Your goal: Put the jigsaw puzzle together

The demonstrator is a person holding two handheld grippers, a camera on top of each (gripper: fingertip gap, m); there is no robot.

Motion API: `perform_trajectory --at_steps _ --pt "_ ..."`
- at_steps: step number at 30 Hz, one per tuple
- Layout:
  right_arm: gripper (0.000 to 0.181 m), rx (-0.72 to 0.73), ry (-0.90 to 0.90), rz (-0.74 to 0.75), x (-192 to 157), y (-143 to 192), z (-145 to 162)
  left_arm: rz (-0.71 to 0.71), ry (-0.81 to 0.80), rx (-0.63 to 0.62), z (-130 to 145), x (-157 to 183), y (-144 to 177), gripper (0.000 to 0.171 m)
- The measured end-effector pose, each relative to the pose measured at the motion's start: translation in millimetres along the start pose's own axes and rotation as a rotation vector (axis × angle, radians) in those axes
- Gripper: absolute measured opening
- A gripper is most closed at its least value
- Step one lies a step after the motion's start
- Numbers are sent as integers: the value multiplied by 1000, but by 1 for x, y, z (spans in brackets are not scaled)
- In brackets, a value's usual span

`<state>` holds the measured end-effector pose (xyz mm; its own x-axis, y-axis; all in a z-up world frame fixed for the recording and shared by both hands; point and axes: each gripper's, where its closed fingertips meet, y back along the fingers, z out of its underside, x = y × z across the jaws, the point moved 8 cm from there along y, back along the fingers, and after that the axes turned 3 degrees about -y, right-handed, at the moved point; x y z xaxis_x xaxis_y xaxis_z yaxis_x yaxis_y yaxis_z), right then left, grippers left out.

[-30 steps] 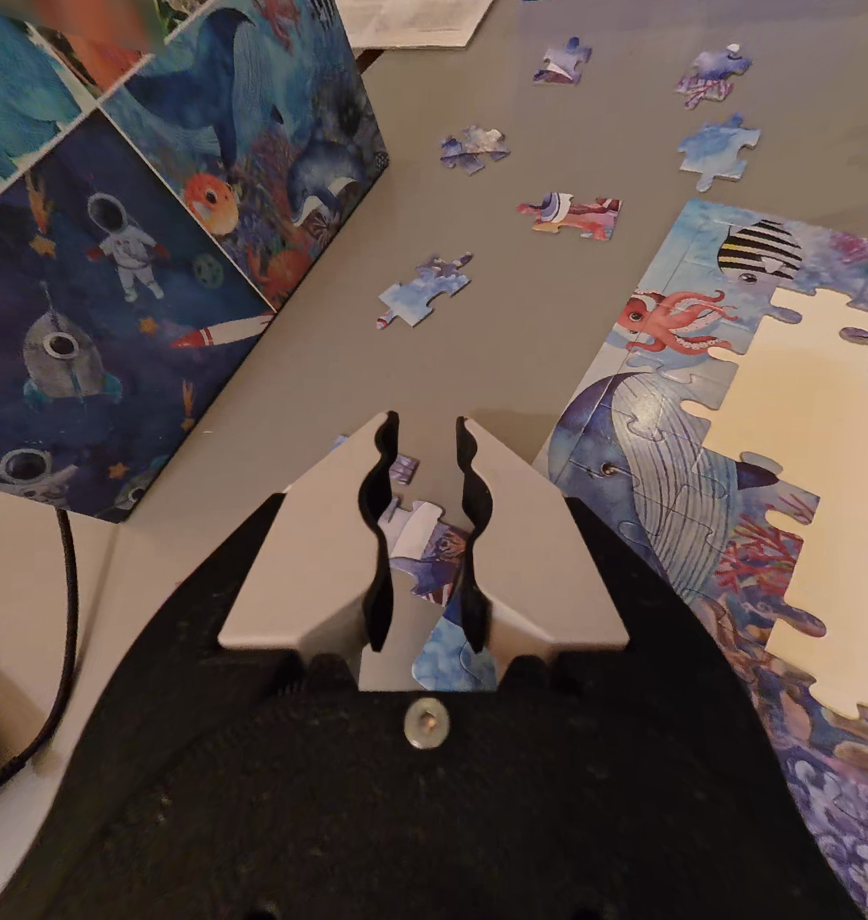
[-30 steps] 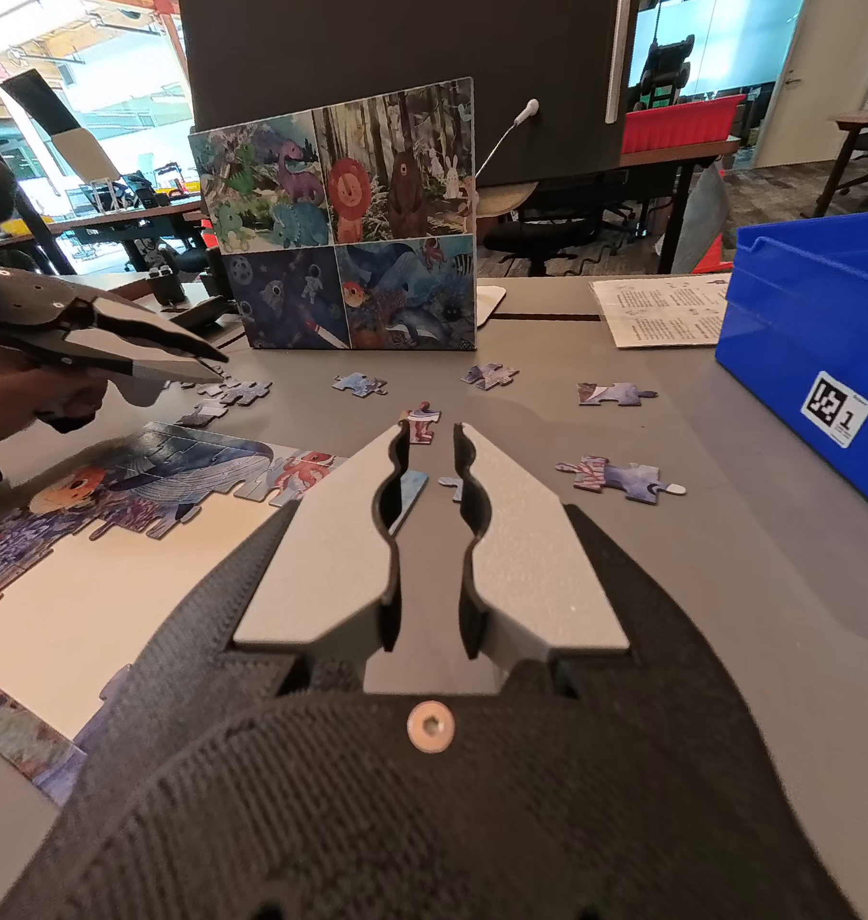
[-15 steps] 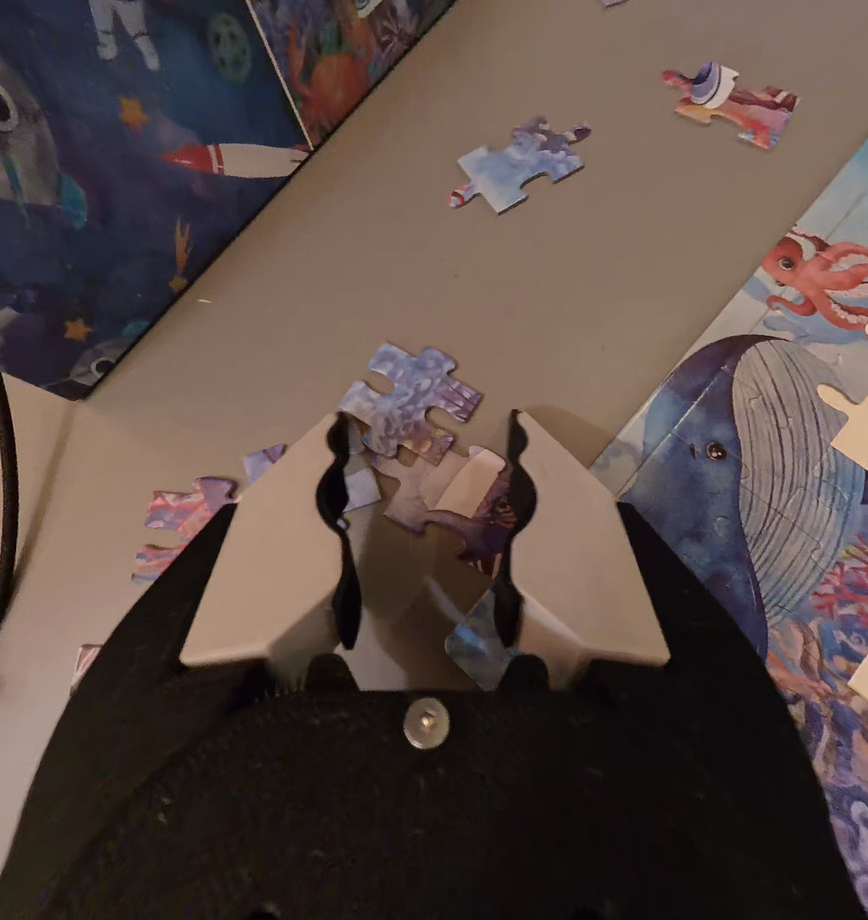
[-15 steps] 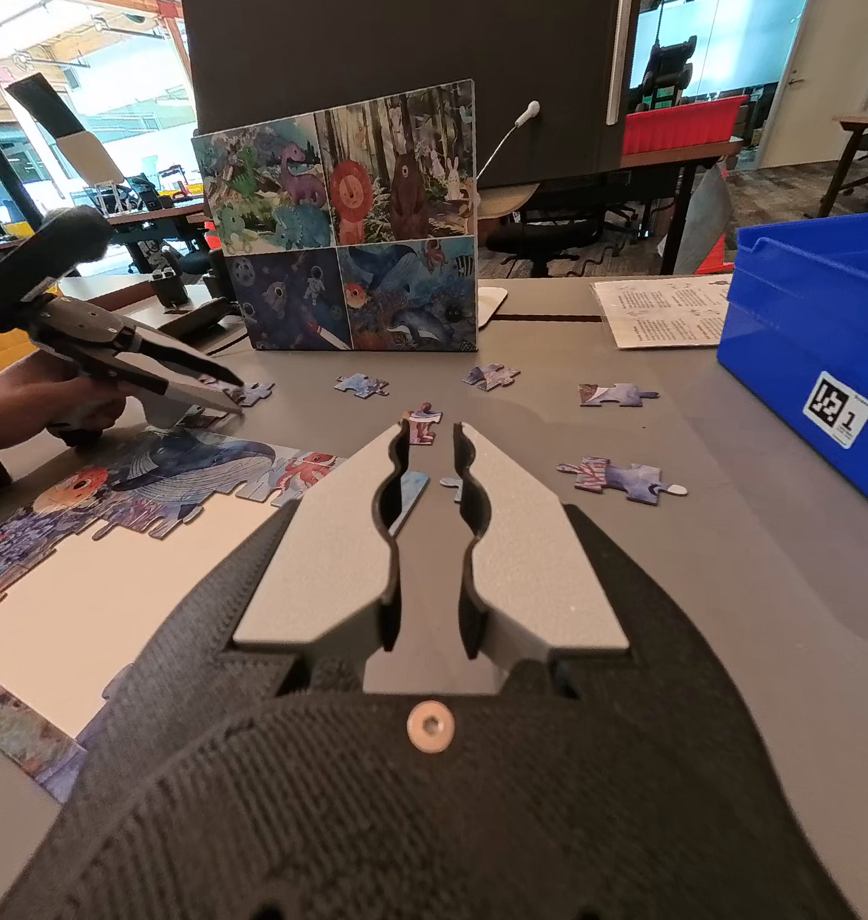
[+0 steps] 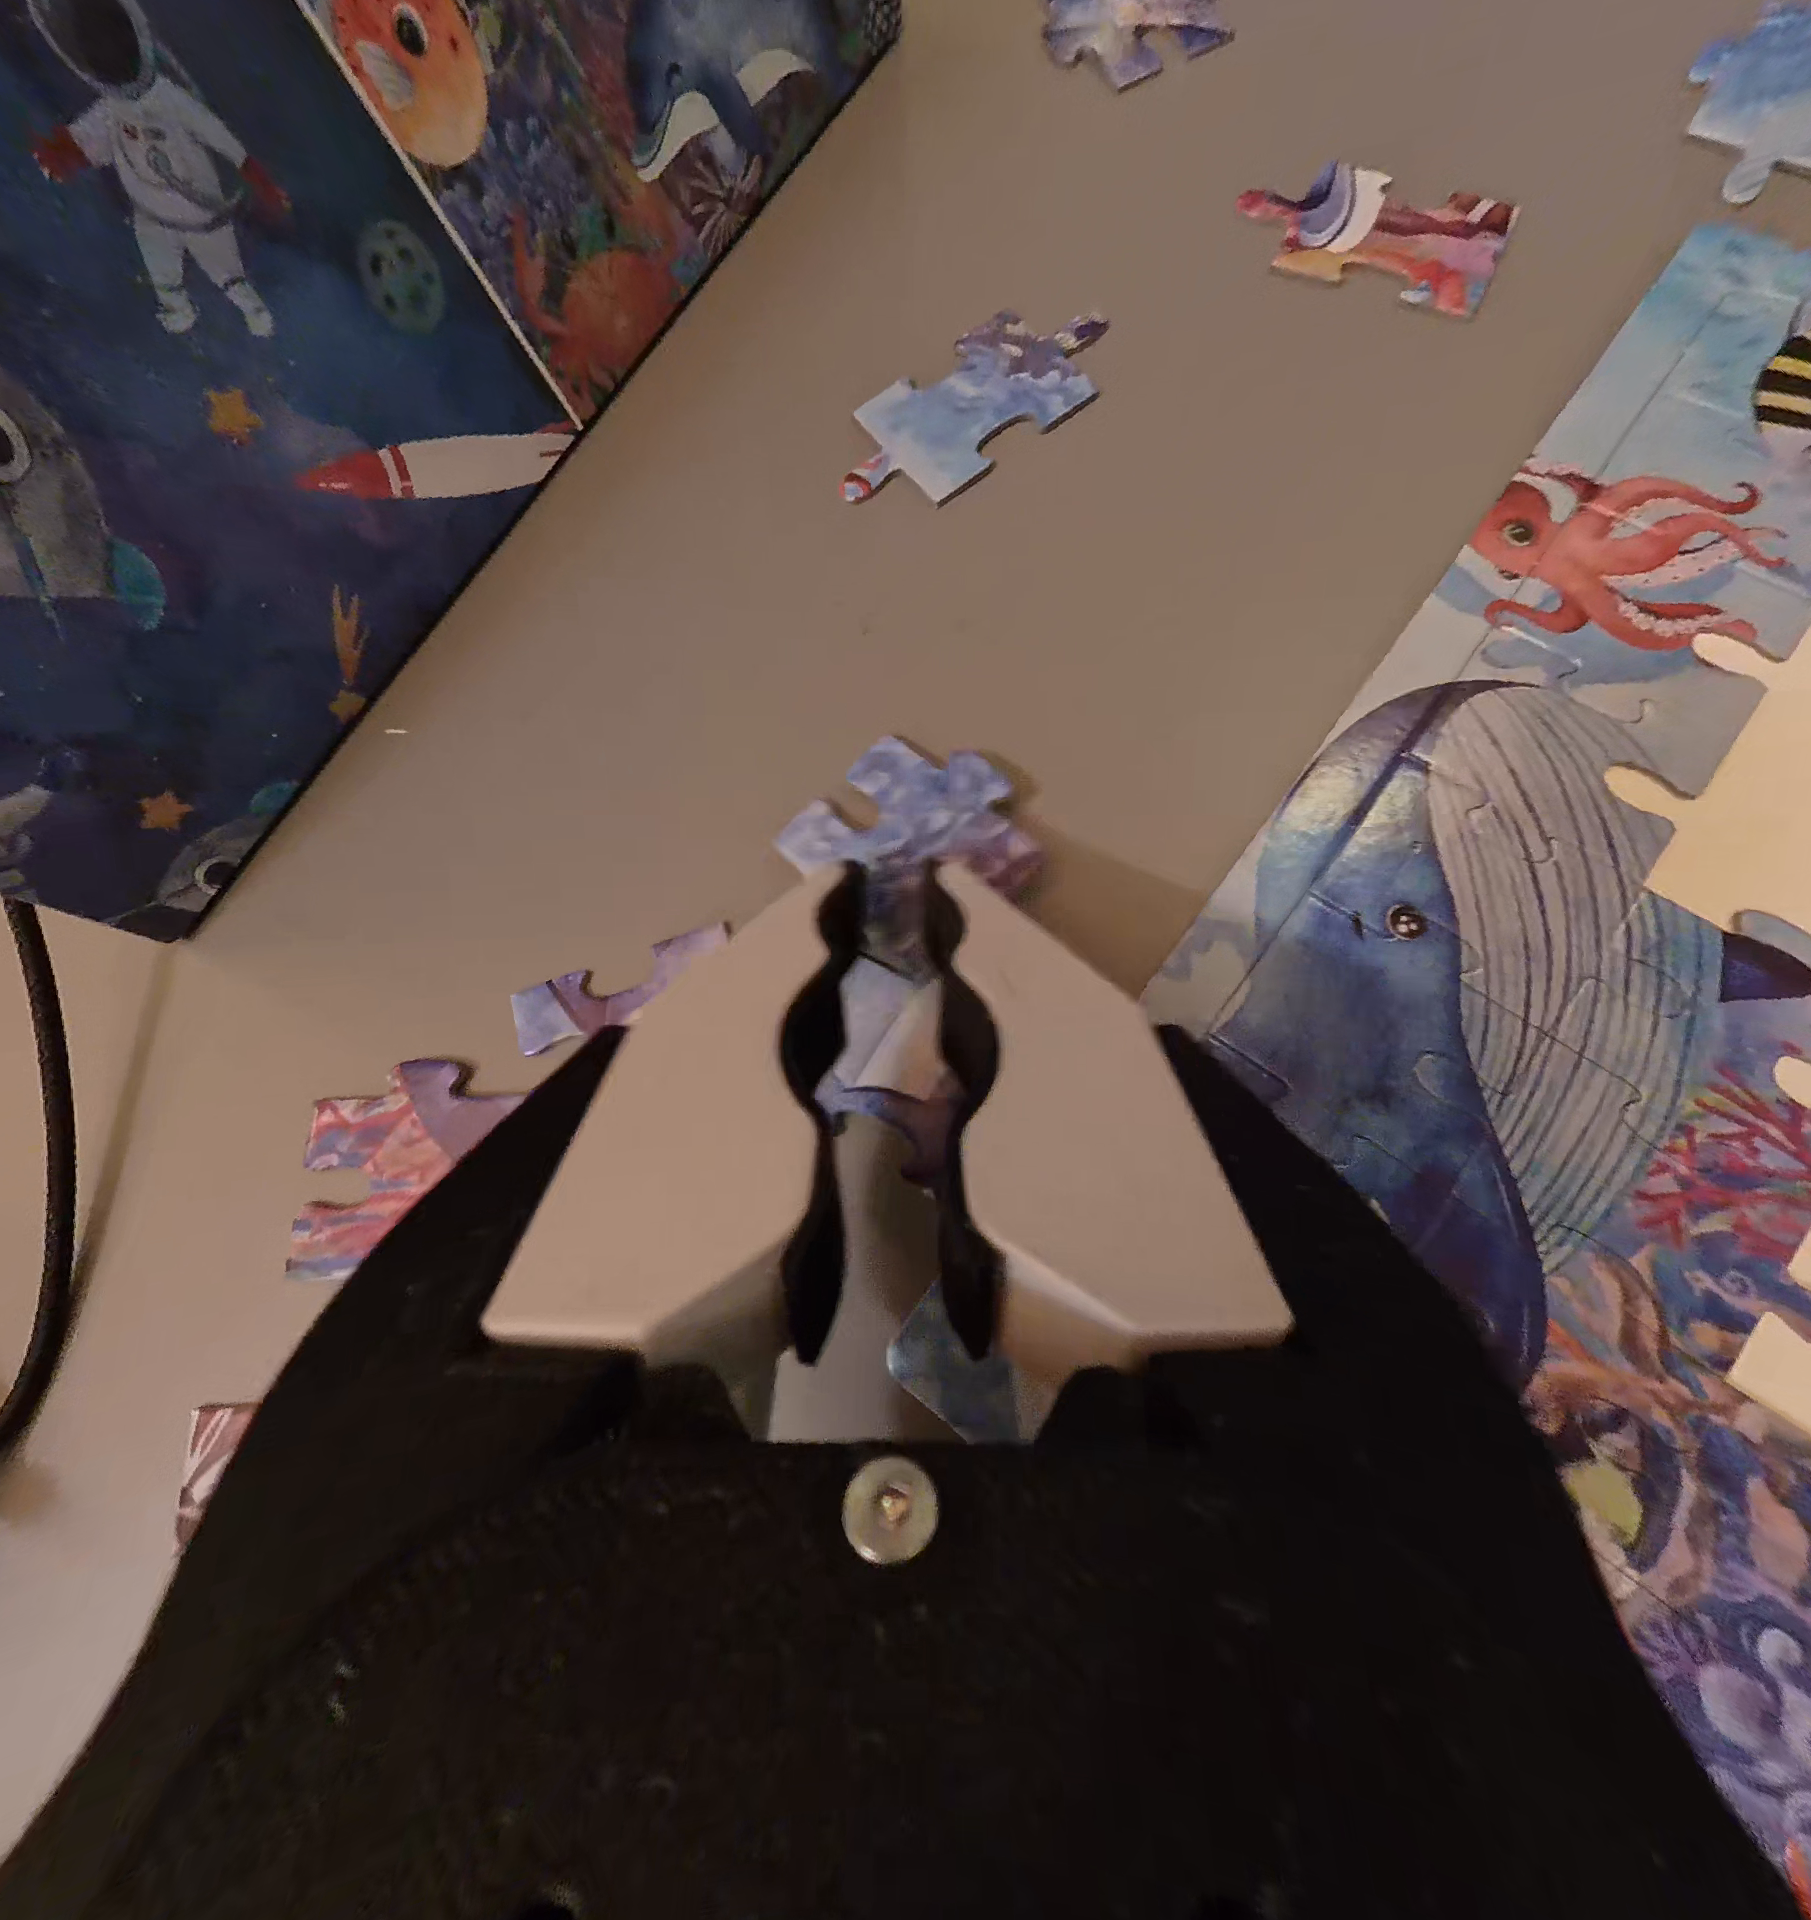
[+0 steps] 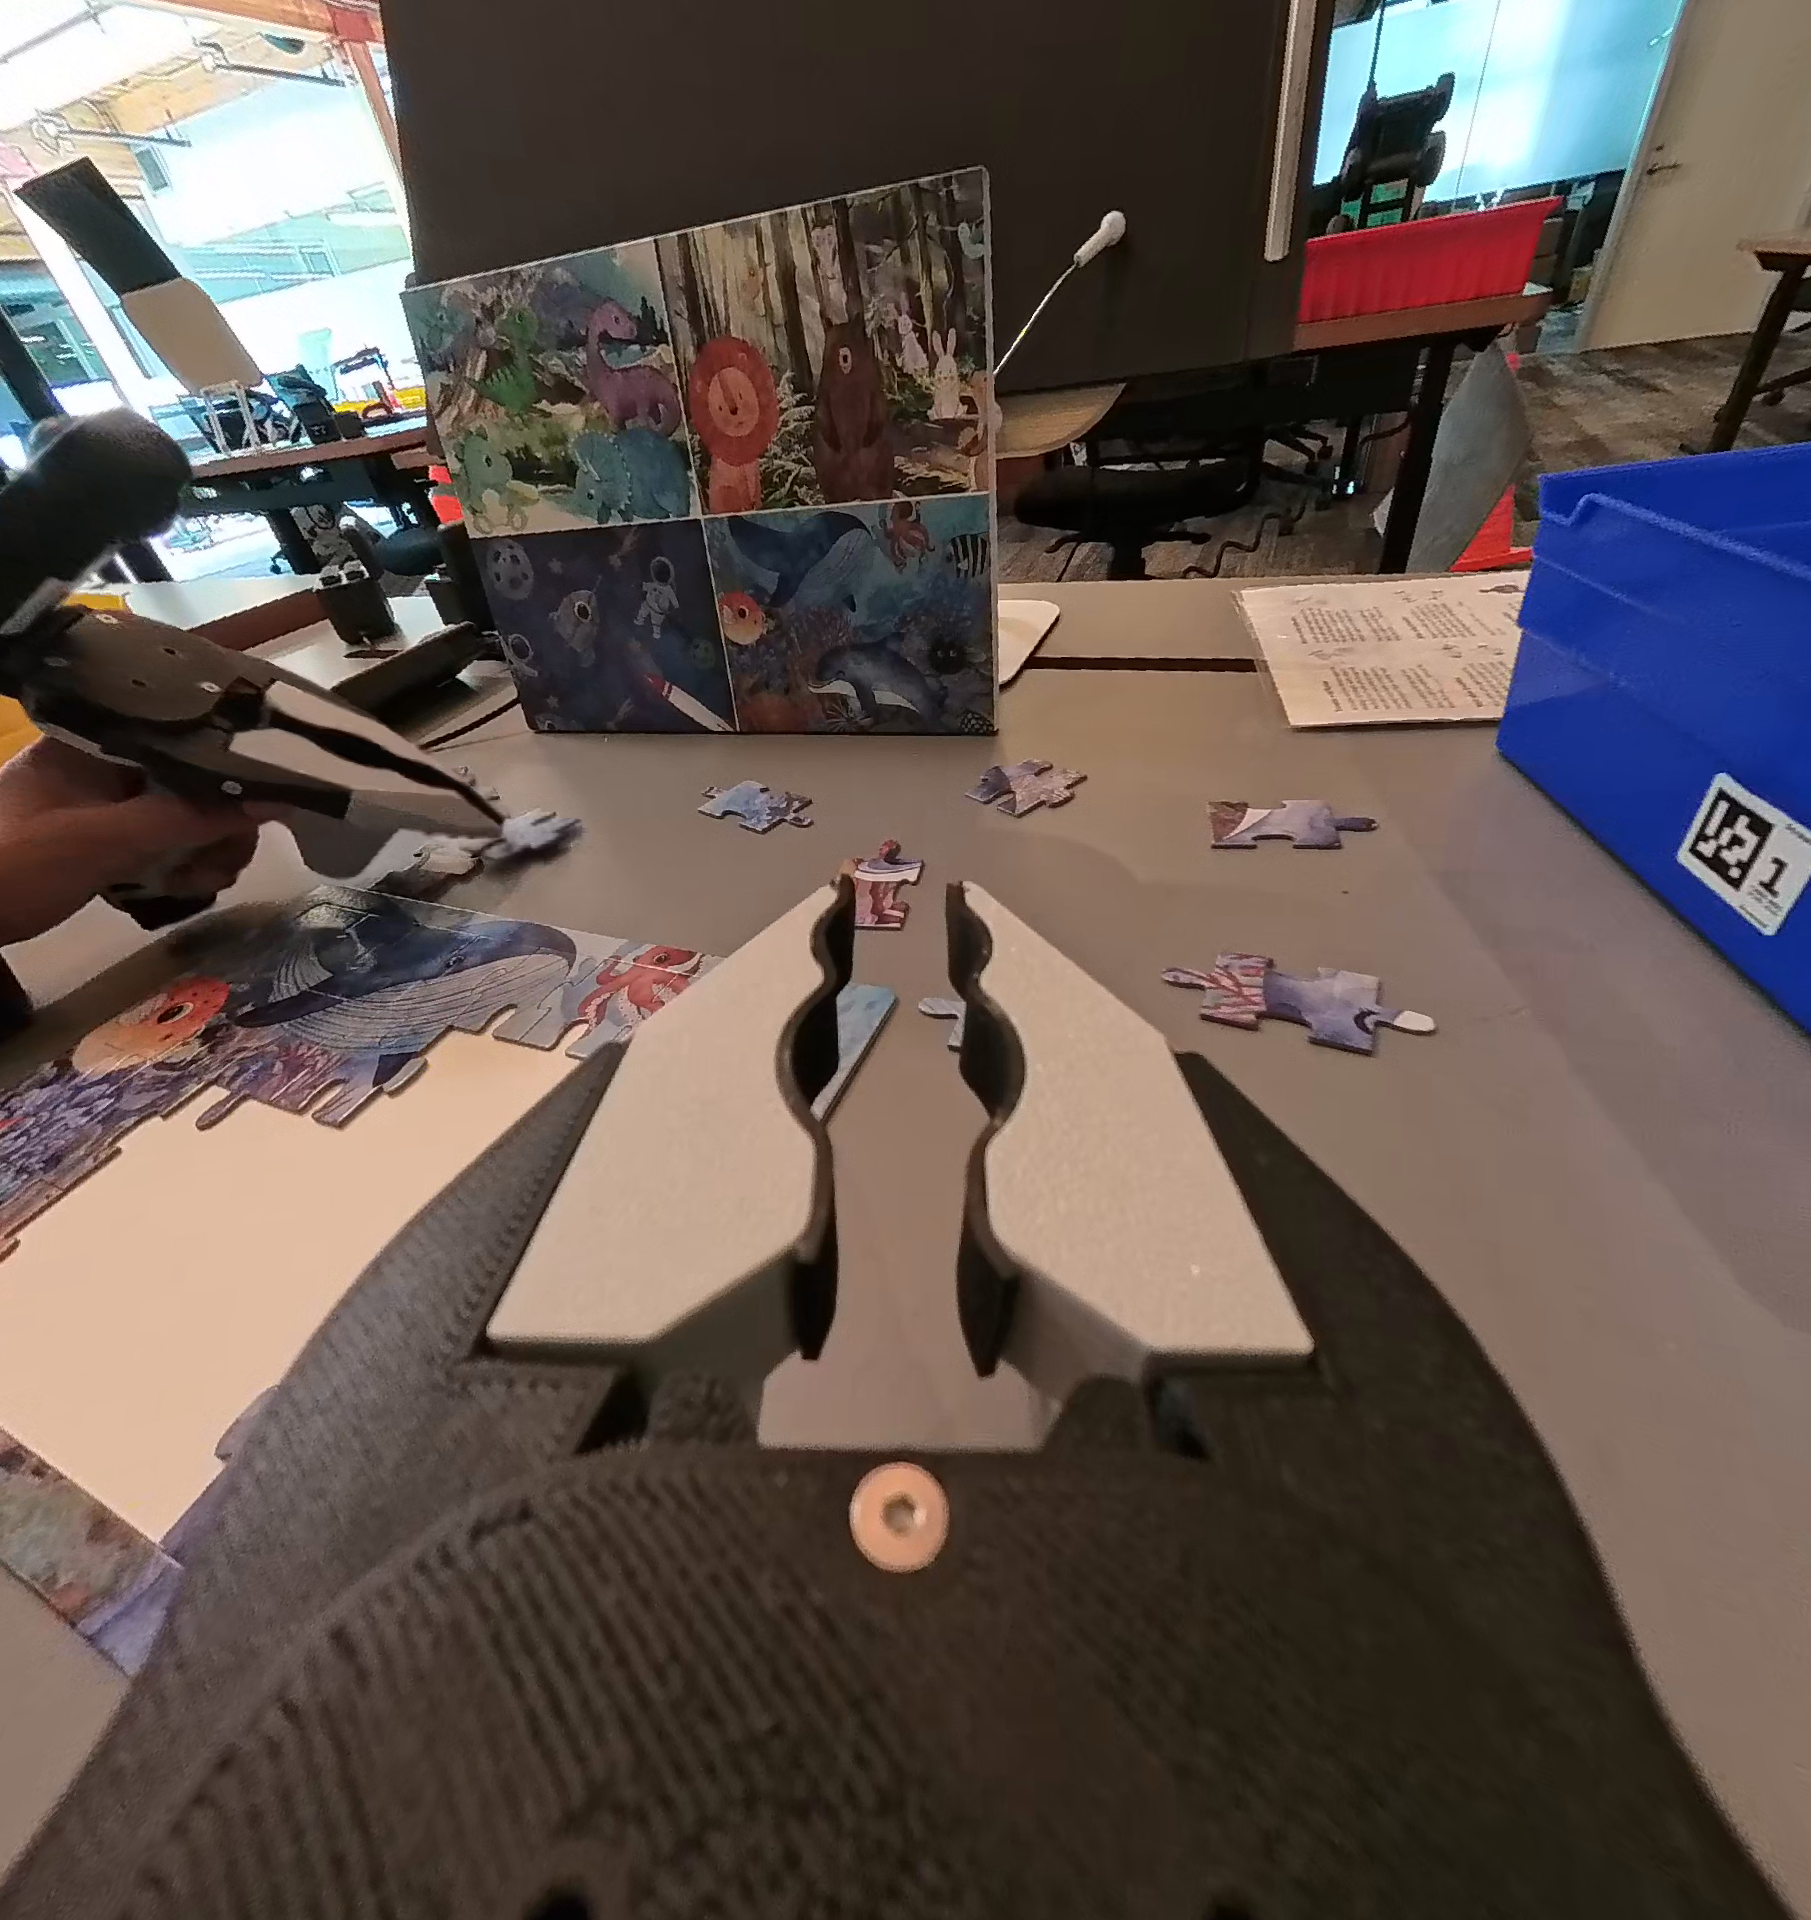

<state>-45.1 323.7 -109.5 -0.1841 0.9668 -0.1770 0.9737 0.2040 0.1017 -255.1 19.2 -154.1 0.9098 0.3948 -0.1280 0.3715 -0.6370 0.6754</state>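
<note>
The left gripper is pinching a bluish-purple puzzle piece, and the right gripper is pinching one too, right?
Not quite. The left gripper is shut on the bluish-purple puzzle piece, as the left wrist view shows. But the right wrist view shows the right gripper holding nothing: its jaws stand apart with only grey table between them.

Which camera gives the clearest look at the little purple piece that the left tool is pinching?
The left wrist view: the purple-blue piece sits large, poking out past the left tool, its knobs visible. In the right wrist view the same piece is small and far off, pale at the tool's tips.
</note>
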Motion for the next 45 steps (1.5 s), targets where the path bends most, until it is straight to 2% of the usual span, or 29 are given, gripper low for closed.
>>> perform_trajectory --at_steps 1,5,7,10,14,20,26,29,33,35,41,43,45 --pt "16 0 0 0 0 0 0 7 -5 10 -1 1 1 0" --pt "16 1 -1 0 0 0 0 29 -3 45 -5 3 6 0" --pt "16 1 -1 0 0 0 0 24 3 51 -6 3 6 7" --pt "16 2 0 0 0 0 0 -11 33 41 -2 -3 3 31" --pt "16 2 -2 -1 0 0 0 -40 106 5 5 -12 1 31" --pt "16 3 -3 -2 0 0 0 -34 243 48 7 -25 10 30" --pt "16 3 -3 -2 0 1 0 94 311 14 13 -19 3 31" --pt "16 3 -4 -2 0 1 0 146 271 -11 10 -10 1 28" --pt "16 3 -4 -2 0 1 0 341 216 -5 1 13 2 22" --pt "16 4 -4 -2 0 1 0 321 184 23 -3 15 4 22" --pt "16 -3 0 -2 0 0 0 39 9 49 -6 1 -1 60" --pt "16 -5 4 -2 -1 0 0 14 -55 -8 -5 -1 -11 70" --pt "16 -5 7 0 -1 0 0 65 -43 -20 -7 0 -17 72"
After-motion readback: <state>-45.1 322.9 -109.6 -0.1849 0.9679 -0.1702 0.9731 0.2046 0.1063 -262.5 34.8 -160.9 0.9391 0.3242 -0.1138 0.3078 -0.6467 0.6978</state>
